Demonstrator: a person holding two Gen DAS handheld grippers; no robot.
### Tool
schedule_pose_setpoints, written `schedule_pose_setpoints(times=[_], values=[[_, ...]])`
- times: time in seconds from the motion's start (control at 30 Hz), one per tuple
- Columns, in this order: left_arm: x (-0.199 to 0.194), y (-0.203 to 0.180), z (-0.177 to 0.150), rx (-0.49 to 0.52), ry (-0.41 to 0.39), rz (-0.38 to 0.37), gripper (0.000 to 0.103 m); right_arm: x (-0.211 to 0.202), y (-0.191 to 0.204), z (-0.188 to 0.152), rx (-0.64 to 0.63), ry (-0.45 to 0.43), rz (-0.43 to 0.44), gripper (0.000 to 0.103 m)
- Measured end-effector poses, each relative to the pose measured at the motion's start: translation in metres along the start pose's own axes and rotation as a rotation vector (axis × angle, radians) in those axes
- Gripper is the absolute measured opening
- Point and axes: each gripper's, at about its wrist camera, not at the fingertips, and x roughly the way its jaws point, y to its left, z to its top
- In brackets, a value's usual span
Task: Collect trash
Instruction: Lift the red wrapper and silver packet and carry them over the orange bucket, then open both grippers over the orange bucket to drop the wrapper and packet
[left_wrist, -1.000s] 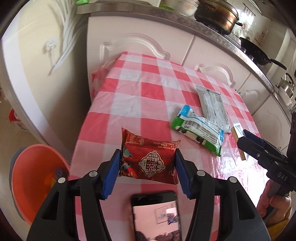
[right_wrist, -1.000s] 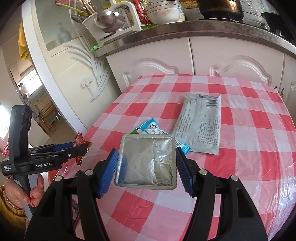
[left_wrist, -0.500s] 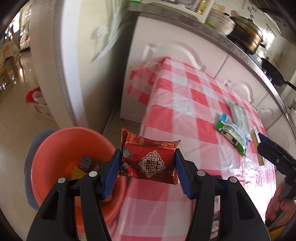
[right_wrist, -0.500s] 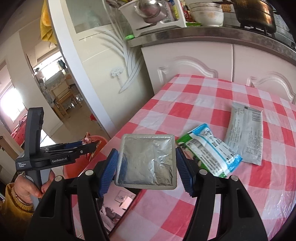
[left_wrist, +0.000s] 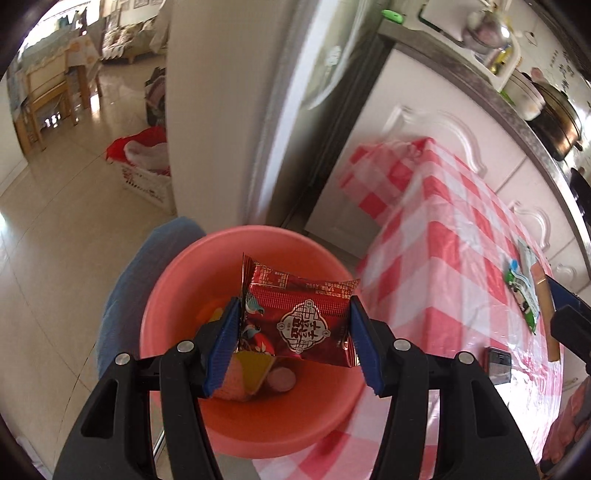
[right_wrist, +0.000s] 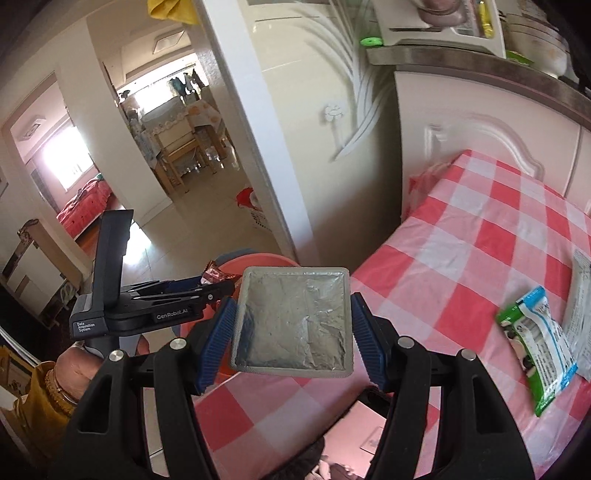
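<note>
2 wrist fisheyes, left close above orange bin (left_wrist: 177, 288), both sharing checkered table (right_wrist: 491, 236).

Red snack wrapper (left_wrist: 295, 317) upright above pink bin (left_wrist: 177, 280); silver foil pouch (right_wrist: 291, 321) flat, held aloft

red snack packet (left_wrist: 299, 317) | silver foil pouch (right_wrist: 291, 321) | salmon-pink bin (left_wrist: 173, 295) | red-white checked tablecloth (right_wrist: 480, 236)

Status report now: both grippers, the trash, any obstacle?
Left gripper shut on red wrapper, over the pink bin. Right gripper shut on silver pouch. No obstacle seen.
</note>
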Motion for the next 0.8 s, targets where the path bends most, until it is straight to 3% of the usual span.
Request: schedule_pose_setpoints(times=[0.6, 0.67, 0.73, 0.8], values=[[0.028, 0.052, -0.015, -0.094, 0.062, 0.034, 0.059, 0.086, 0.049, 0.017, -0.05, 0.174, 0.08, 0.065], [0.03, 0.054, -0.017, -0.093, 0.064, 0.038, 0.059, 0.087, 0.048, 0.016, -0.035, 0.169, 0.087, 0.068], [0.033, 0.055, -0.019, -0.091, 0.067, 0.037, 0.059, 0.085, 0.046, 0.015, -0.014, 0.165, 0.094, 0.077], [0.036, 0.057, -0.019, -0.096, 0.077, 0.037, 0.059, 0.081, 0.043, 0.016, 0.005, 0.149, 0.098, 0.077]])
